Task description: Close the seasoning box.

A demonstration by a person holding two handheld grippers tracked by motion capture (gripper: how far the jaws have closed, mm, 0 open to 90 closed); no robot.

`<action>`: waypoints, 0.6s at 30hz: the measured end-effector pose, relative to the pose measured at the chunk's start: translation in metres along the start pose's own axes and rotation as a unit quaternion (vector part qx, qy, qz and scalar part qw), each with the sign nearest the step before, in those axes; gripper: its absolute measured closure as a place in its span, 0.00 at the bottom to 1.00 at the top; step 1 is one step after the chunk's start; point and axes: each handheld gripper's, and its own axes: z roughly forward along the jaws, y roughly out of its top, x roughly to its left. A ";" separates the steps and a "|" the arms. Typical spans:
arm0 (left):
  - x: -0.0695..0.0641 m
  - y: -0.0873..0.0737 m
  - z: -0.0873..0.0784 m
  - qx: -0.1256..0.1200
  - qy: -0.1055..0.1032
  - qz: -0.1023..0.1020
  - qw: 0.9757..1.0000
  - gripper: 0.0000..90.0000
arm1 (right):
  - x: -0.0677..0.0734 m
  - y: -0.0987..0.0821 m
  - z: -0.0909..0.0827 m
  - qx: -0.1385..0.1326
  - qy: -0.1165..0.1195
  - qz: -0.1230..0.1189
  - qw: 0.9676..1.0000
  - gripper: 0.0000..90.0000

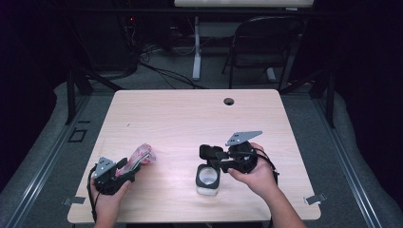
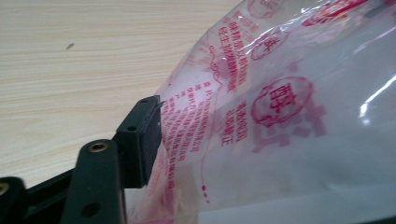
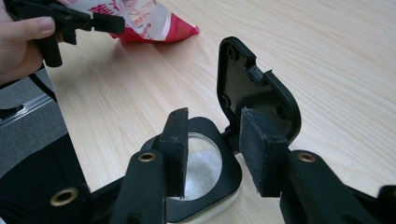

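Note:
A clear plastic bag [image 1: 142,156] with red print lies at the table's front left. My left gripper [image 1: 132,165] points at it with its jaws open and the bag [image 2: 280,116] between them. One black pad [image 2: 144,135] rests by the bag's edge; the bag hides the other jaw. At front centre stands a small white container [image 1: 208,179] with a black top, its flip lid [image 3: 252,88] raised. My right gripper [image 3: 217,123] hovers open just over the container's round opening [image 3: 201,163], with the lid right behind its pads. The bag [image 3: 149,21] and the left gripper [image 3: 93,21] show farther off.
The light wooden table [image 1: 190,118] has a cable hole [image 1: 228,101] near its far edge. A folding chair [image 1: 266,42] and a white desk leg [image 1: 196,52] stand beyond it. Metal rails run along the floor on both sides.

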 end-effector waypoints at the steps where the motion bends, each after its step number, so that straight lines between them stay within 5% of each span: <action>1: -0.002 -0.001 0.000 0.000 0.000 0.003 1.000 0.42 | 0.001 0.000 0.001 -0.001 -0.001 0.001 1.000 0.68; 18: -0.018 -0.009 -0.004 0.033 0.008 0.042 0.999 0.36 | -0.003 -0.008 -0.009 0.006 -0.014 0.006 1.000 0.66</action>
